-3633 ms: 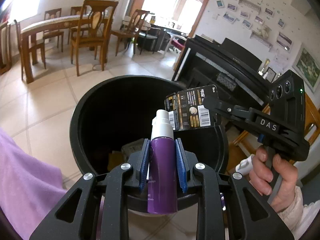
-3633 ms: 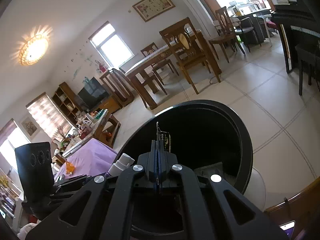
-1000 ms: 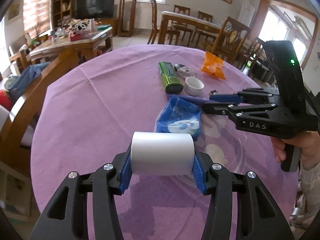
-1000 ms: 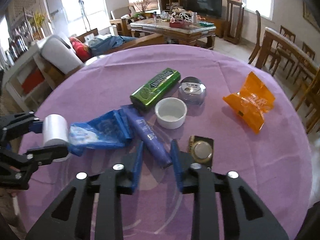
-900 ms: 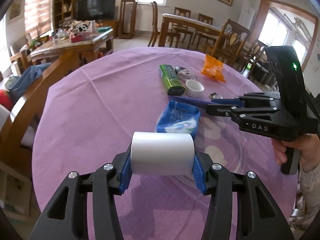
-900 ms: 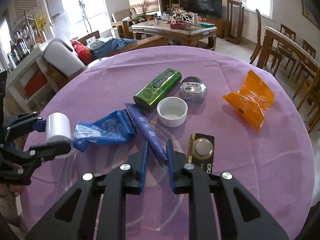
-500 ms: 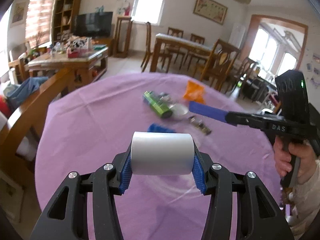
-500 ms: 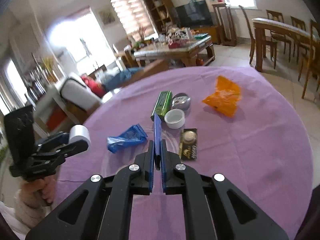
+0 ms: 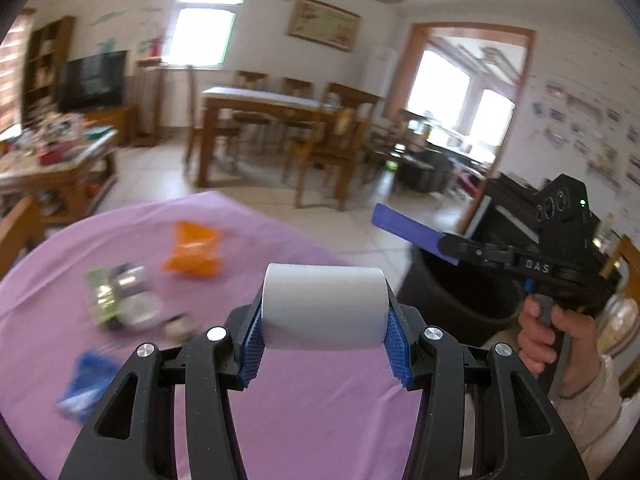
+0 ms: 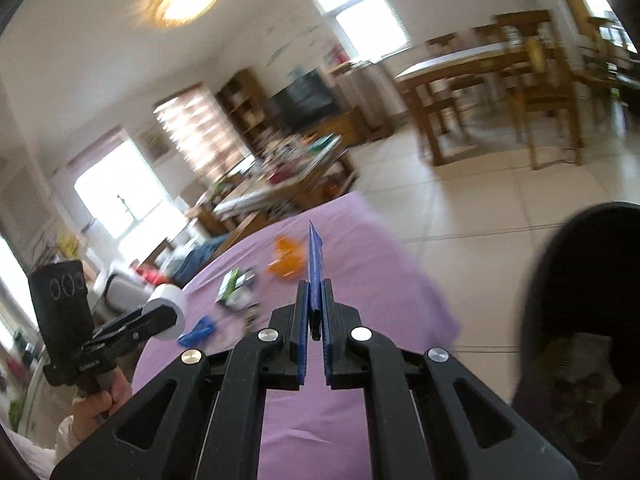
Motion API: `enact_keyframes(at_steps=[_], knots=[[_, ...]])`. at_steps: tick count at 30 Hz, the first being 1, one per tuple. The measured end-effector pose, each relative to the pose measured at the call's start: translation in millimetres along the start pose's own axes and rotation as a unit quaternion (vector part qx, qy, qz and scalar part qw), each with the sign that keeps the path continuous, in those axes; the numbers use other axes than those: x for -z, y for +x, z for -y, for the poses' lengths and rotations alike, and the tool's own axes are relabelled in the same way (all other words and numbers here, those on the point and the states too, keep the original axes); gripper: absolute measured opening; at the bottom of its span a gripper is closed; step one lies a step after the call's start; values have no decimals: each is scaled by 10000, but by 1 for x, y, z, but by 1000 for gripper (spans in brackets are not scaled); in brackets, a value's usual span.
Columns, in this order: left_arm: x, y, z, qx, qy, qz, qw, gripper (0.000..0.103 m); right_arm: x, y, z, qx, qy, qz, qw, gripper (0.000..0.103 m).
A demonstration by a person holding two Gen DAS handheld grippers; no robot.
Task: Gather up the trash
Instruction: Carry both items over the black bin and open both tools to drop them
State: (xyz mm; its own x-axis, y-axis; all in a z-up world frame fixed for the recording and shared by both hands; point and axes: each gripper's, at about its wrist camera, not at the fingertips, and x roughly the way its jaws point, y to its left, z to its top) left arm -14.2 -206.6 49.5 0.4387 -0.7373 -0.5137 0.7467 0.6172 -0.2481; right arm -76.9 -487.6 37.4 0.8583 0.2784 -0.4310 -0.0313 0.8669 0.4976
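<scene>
Purple tablecloth (image 9: 200,380) is only partly cleared: we count an orange wrapper (image 9: 194,254), a green pack (image 9: 100,290) beside some small round items too blurred to name, and a blue bag (image 9: 86,384) lying on it, all well apart from the bin. Our left gripper (image 9: 326,350) is clamped on a white roll (image 9: 324,306), blue pads pressing both flat ends, roll held crosswise above the table's near edge. Our right gripper (image 10: 314,340) has its jaws pinched nearly together on a thin blue-purple tube (image 10: 315,268), which sticks up and forward from between the pads; from the left wrist view the same tube (image 9: 412,234) juts out toward the room. Black trash bin (image 10: 580,340) sits on the floor just beside the table, at the right of the right wrist view, with some crumpled stuff already inside, so we judge earlier rounds are done. Both held pieces are off the table but not over the bin mouth yet. We judge this round is mid-carry: drop both in, then at least three or four more pickups remain. Frames are motion-blurred, so small table items are uncertain.
</scene>
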Motion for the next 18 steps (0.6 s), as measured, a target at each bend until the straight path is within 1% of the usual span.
enact_keyframes(at_steps=[3,5,9,12,14,18], knots=[[-9,41,43,473,193,-104,9986,50,-2,-28,31,339,229,312,9987,6],[-11,66,68,705,306,-192,9969,50,-1,-49,53,631,399,545,9957,6],[-11,116,119,1134,592,-383,9910,50,6,-79,87,1065,698,883,9879,6],[-11,152,151,1340,765,-507,9867,50,12,-96,110,1291,882,1049,9821,6],[-8,172,168,1411,849,-600,9845,50,17,-104,121,1412,968,1134,9787,6],[0,214,194,1491,1001,-836,9802,50,25,-110,135,1484,1062,1166,9763,6]])
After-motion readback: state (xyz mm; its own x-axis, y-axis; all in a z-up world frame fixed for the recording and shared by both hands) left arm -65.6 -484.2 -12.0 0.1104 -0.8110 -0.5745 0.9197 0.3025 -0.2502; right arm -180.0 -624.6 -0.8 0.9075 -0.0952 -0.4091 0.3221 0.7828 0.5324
